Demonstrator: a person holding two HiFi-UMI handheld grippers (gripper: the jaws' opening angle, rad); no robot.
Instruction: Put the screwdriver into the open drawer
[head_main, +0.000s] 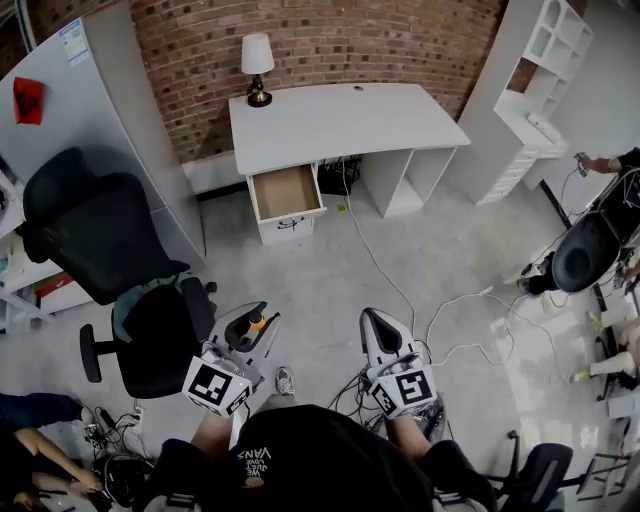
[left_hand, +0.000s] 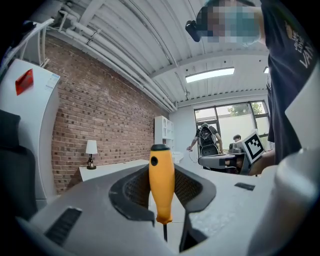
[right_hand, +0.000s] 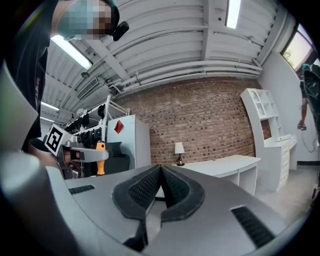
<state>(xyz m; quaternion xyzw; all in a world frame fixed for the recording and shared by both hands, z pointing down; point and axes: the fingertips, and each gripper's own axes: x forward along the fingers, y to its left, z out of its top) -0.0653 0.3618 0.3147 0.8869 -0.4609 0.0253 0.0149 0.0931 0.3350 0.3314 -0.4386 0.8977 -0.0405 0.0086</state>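
Observation:
A screwdriver (left_hand: 161, 189) with a yellow-orange handle stands upright between the jaws of my left gripper (left_hand: 162, 192), which is shut on it; the thin shaft points down. From the head view the handle (head_main: 256, 321) shows at the tip of the left gripper (head_main: 250, 325). The right gripper (head_main: 377, 325) is beside it, jaws pressed together with nothing between them (right_hand: 161, 186). The open drawer (head_main: 285, 193) juts from the white desk (head_main: 340, 120) well ahead across the floor. The right gripper view also catches the screwdriver (right_hand: 100, 159) off to its left.
A black office chair (head_main: 125, 275) stands close at the left. White cables (head_main: 470, 320) trail over the concrete floor at the right. A lamp (head_main: 257, 68) sits on the desk, a white shelf unit (head_main: 530, 90) at the right wall, and other people at both edges.

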